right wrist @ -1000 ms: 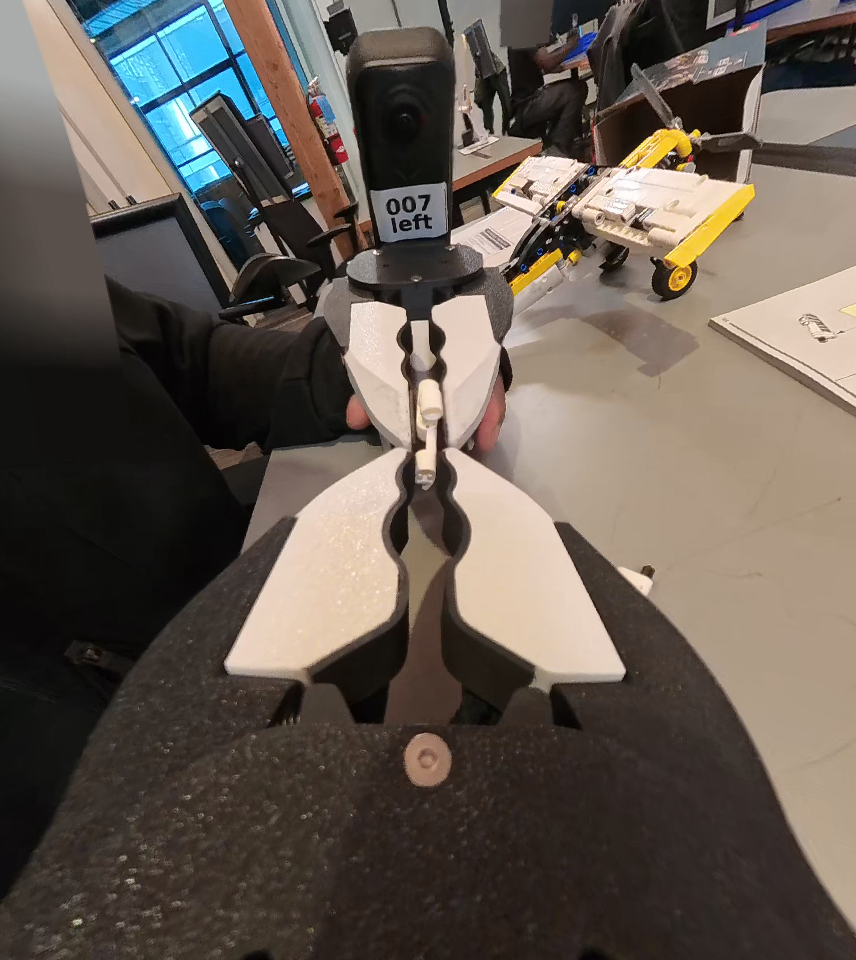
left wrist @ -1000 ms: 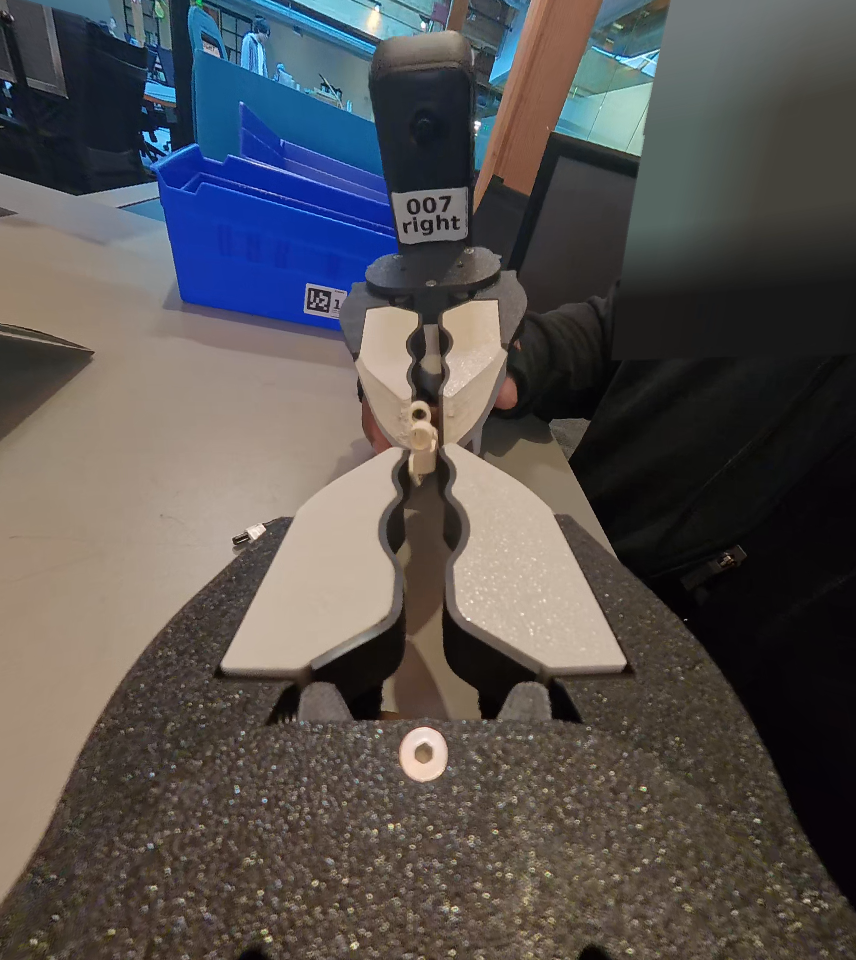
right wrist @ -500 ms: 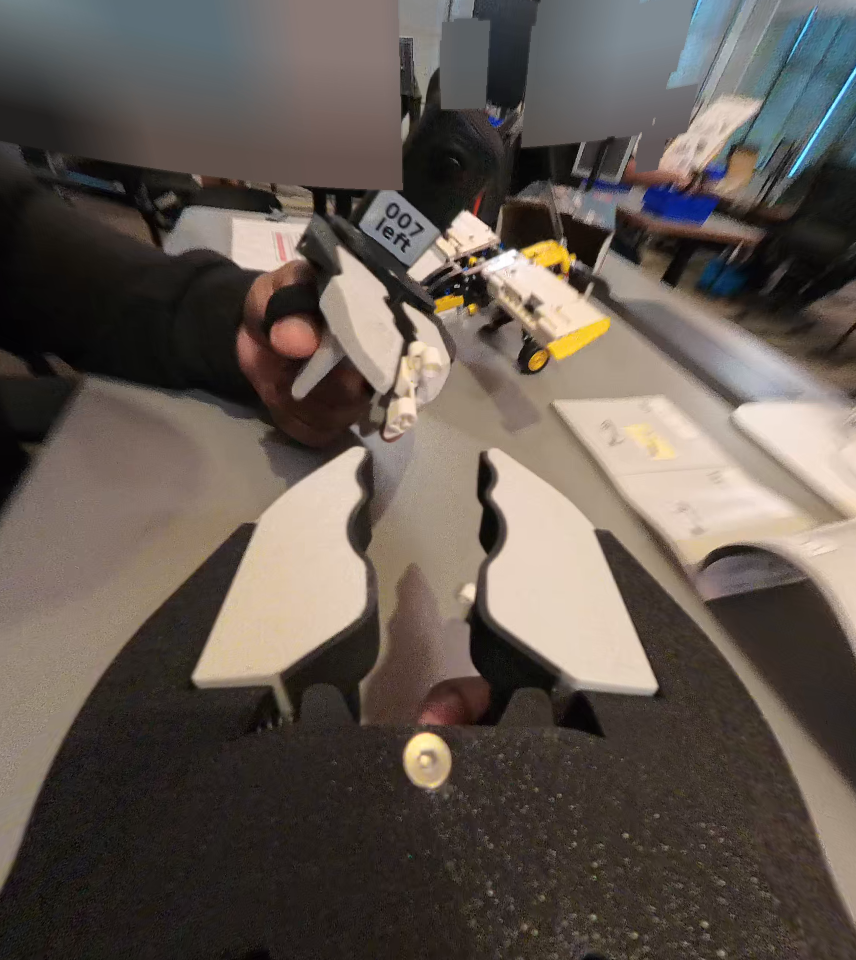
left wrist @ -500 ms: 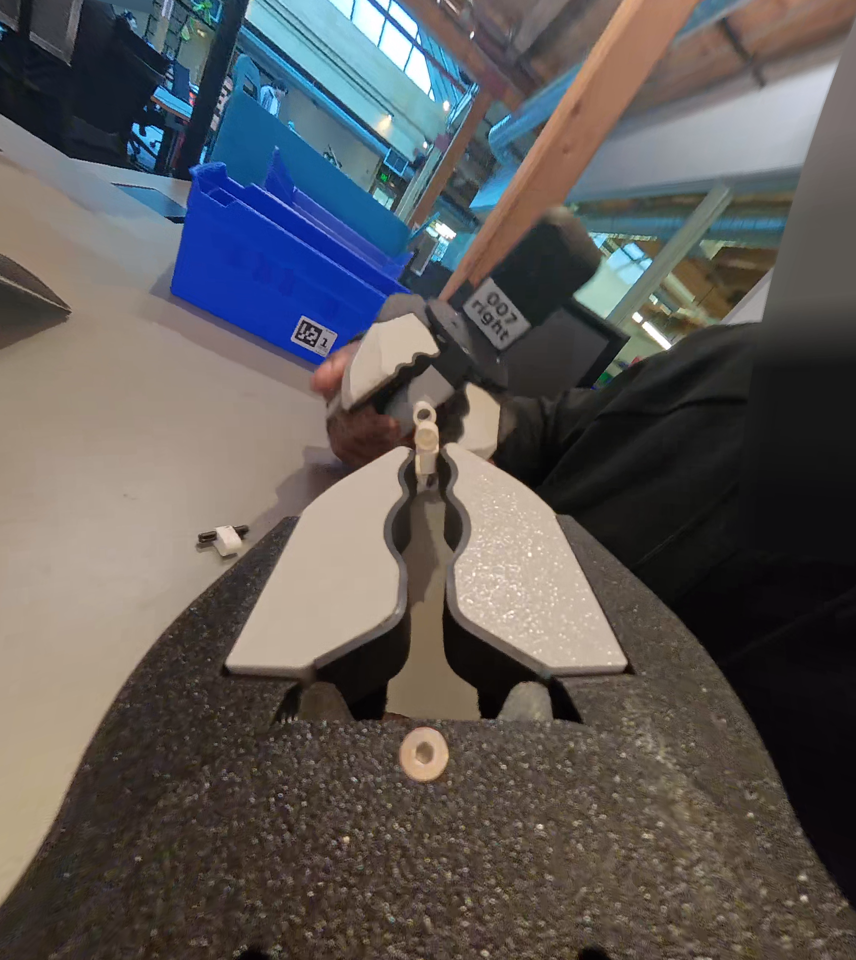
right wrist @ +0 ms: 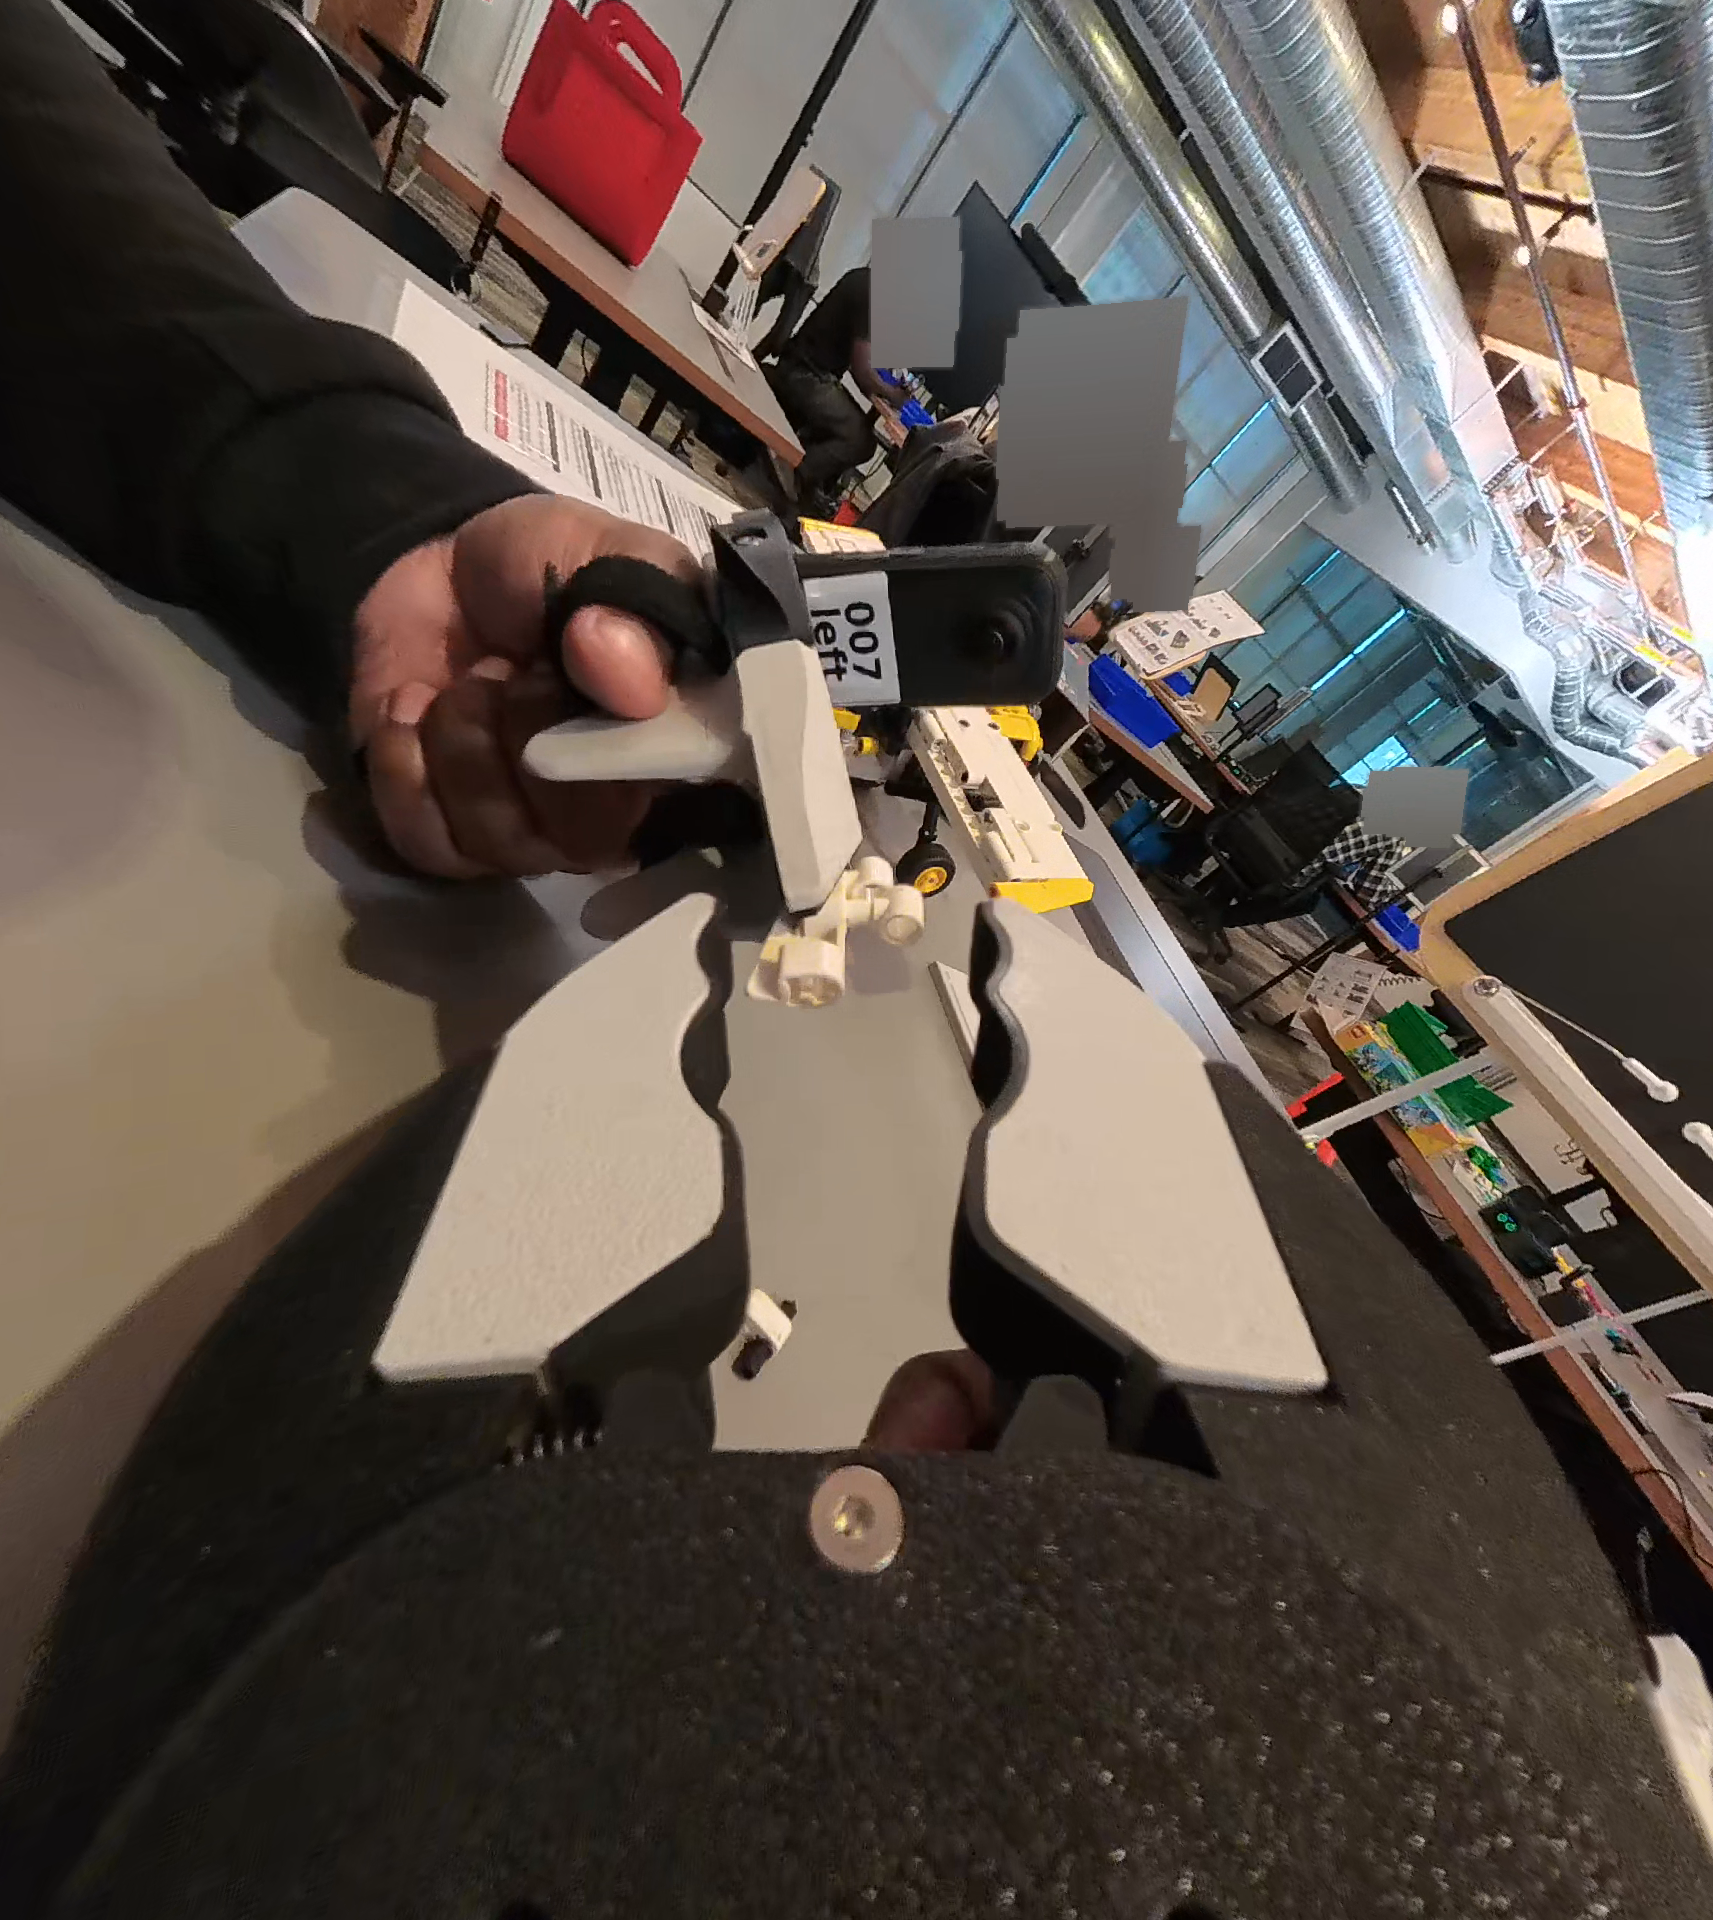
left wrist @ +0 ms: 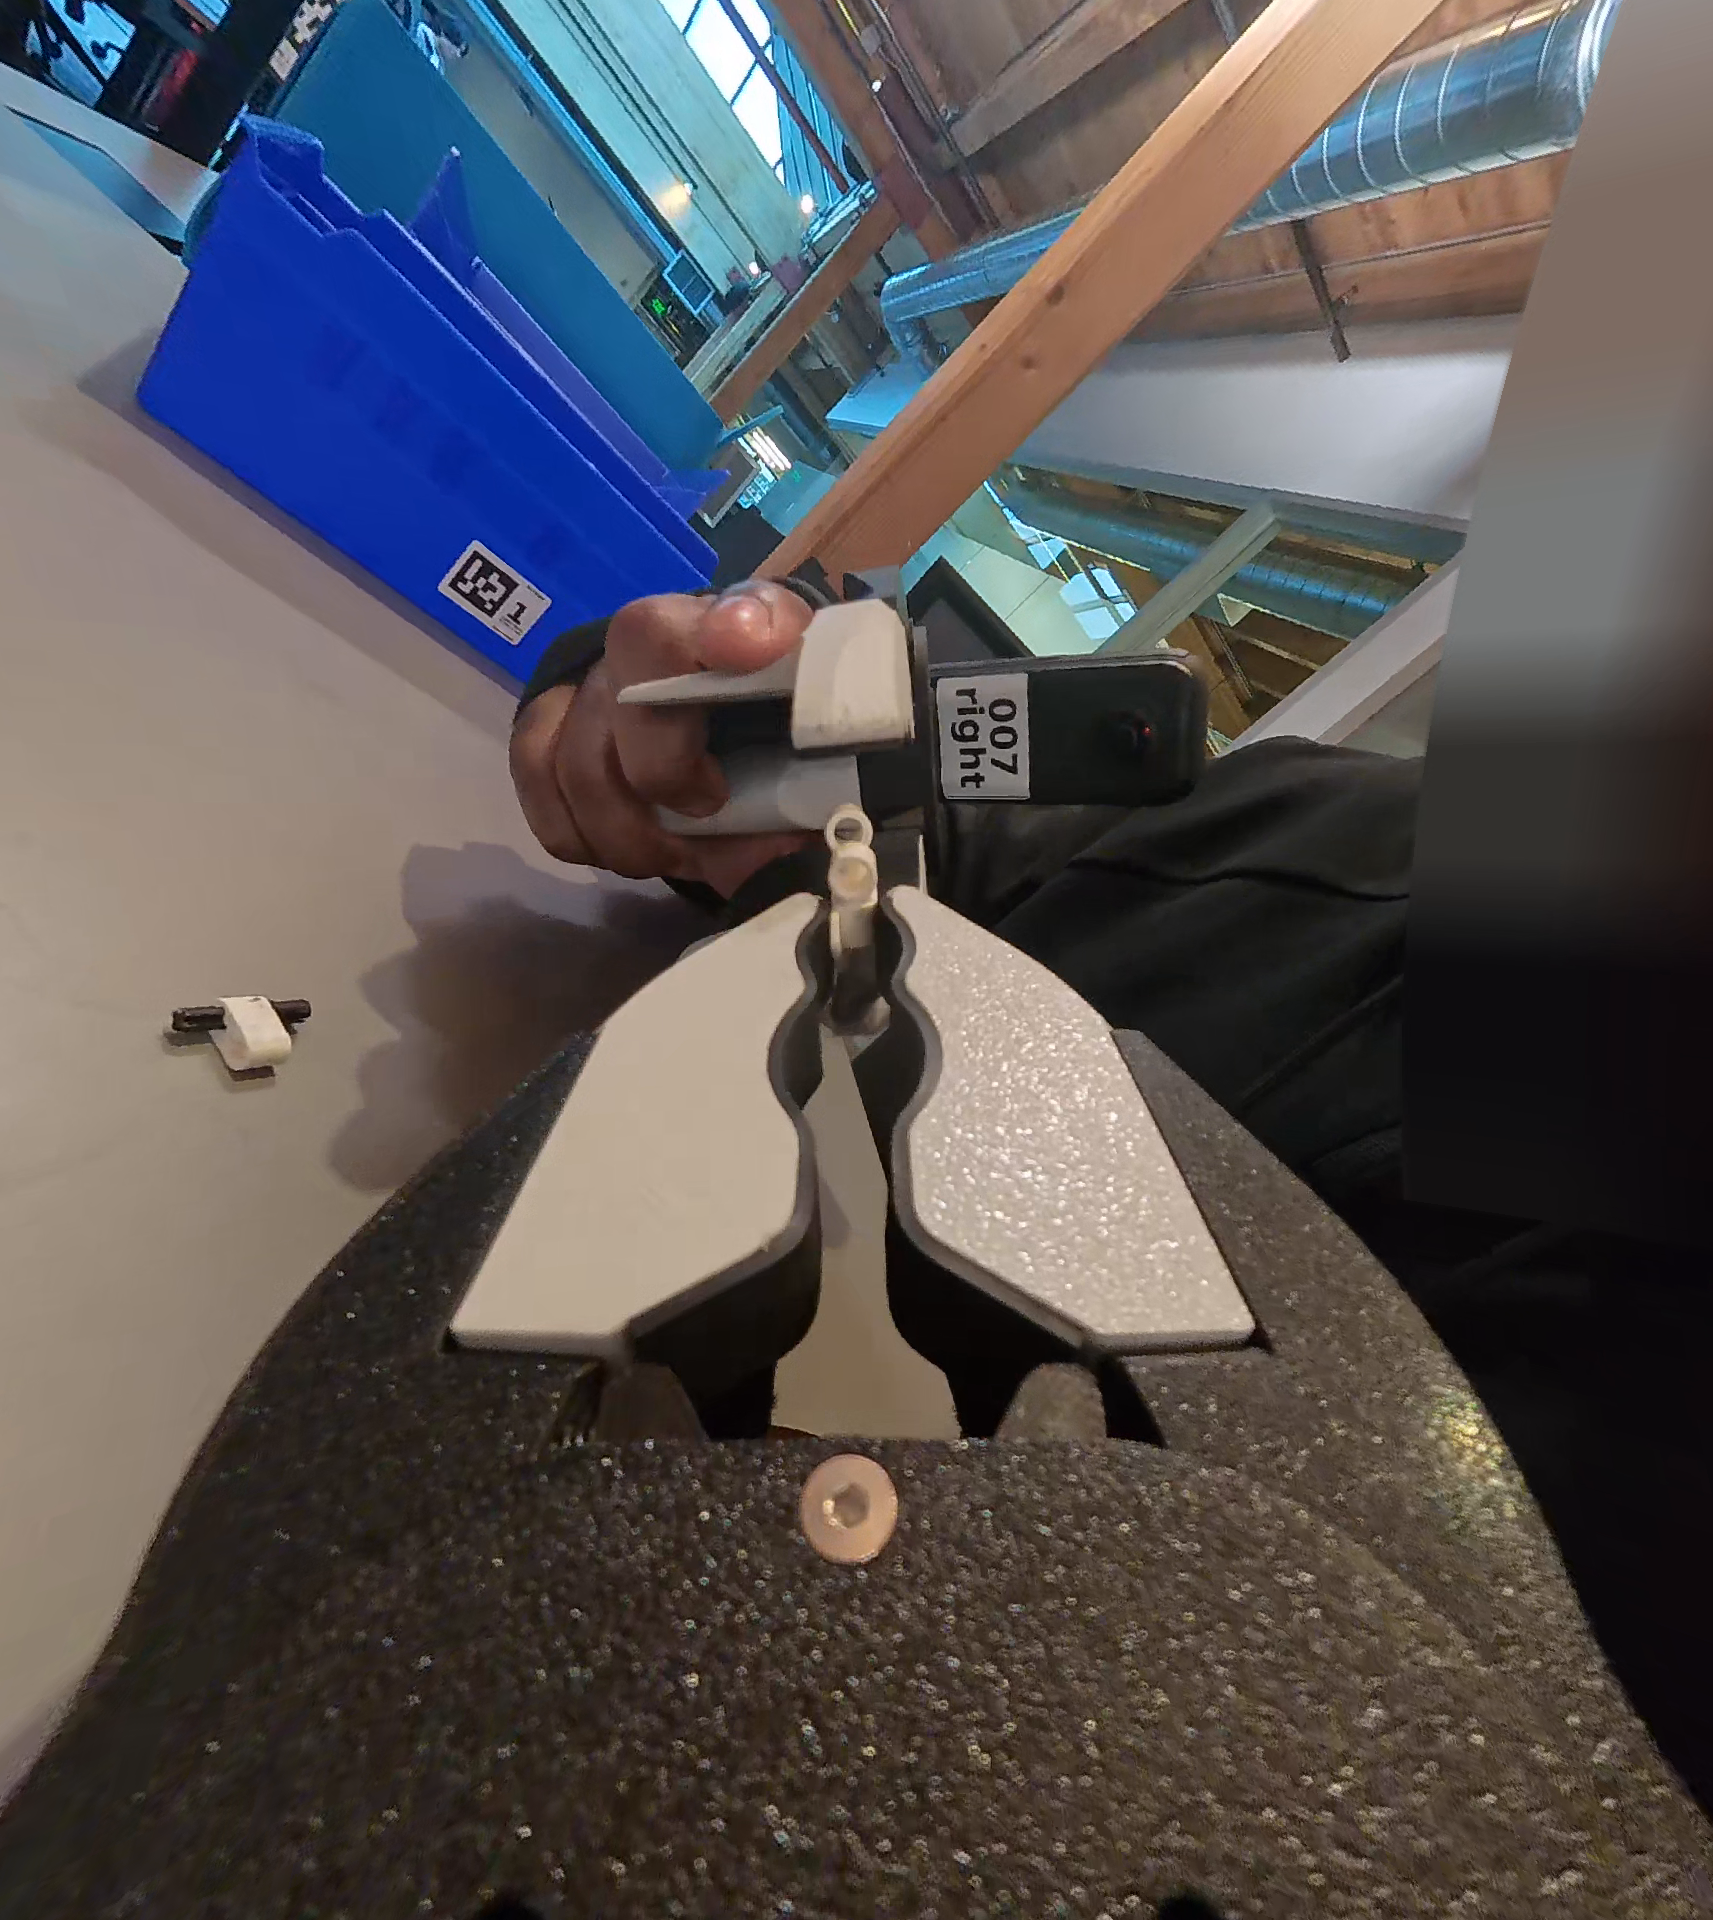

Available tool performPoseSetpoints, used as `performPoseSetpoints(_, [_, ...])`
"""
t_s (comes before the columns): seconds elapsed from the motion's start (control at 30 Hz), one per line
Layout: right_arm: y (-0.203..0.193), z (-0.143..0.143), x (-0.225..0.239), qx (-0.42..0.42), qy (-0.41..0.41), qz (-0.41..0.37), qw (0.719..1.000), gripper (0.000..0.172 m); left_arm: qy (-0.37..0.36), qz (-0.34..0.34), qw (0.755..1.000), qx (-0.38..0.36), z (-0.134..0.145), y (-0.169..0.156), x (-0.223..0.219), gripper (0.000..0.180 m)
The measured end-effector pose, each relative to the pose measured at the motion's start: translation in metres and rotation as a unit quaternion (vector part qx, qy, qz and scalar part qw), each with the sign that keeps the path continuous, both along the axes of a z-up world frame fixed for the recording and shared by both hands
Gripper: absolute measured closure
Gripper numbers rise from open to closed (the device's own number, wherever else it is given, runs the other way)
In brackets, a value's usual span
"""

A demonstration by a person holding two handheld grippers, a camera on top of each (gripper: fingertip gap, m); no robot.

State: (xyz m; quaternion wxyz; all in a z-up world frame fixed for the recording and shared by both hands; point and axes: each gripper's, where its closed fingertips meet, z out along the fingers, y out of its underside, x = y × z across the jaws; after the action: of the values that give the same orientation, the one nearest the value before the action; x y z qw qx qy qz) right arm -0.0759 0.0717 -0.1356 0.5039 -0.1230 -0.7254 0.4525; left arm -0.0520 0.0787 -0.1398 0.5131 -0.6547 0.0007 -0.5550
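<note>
Parted now — right hand-held gripper (right wrist: pixel 847 997) beside white connector piece (right wrist: pixel 836 935), left hand-held gripper (left wrist: pixel 852 925) clamping it.

Open workshop interior. Grey table (left wrist: pixel 52 727) carries a blue bin (left wrist: pixel 395 416). Slanted timber beam (left wrist: pixel 1091 281) and silver ducts (right wrist: pixel 1662 260) run overhead. Large windows (right wrist: pixel 1278 436) admit daylight. Further desks (right wrist: pixel 623 281) hold a red bag (right wrist: pixel 597 135).
</note>
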Motion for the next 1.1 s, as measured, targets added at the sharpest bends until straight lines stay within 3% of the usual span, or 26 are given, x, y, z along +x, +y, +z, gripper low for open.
performPoseSetpoints(0.17, [-0.002, -0.003, 0.0, -0.002, -0.002, 0.003, 1.0, 0.14, -0.001, -0.001, 1.0, -0.006, -0.002, 0.001, 0.001, 0.173])
performPoseSetpoints(0.97, [0.007, -0.028, -0.004, 0.06, -0.036, -0.03, 0.997, 0.149, 0.031, 0.033, 0.995, -0.086, -0.024, 0.011, -0.002, 0.173])
performPoseSetpoints(1.1, [0.007, -0.028, -0.004, 0.041, -0.047, -0.026, 0.998, 0.149, 0.026, 0.03, 0.996, -0.084, -0.023, 0.011, -0.003, 0.173])
